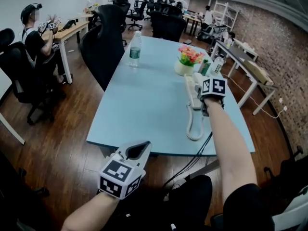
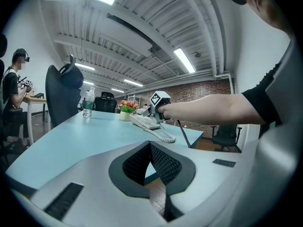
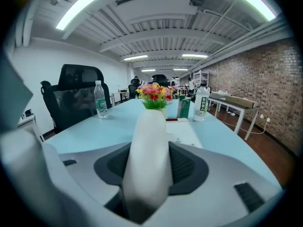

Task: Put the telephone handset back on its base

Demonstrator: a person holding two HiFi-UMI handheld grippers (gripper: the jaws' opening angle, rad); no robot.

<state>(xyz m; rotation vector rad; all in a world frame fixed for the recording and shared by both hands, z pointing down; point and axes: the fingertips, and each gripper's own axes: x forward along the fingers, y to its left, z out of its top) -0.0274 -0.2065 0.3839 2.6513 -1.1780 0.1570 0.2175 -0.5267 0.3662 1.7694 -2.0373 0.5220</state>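
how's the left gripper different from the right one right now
The left gripper has its jaws together with nothing between them, while the right gripper is closed on the white handset. The left gripper sits low, off the near edge of the table, while the right gripper is out over the table, by the phone base. Both are the same grey two-jaw design.

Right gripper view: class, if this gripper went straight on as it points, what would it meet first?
Probably the telephone base, just beyond the held handset; the flowers stand farther back. Depth is uncertain.
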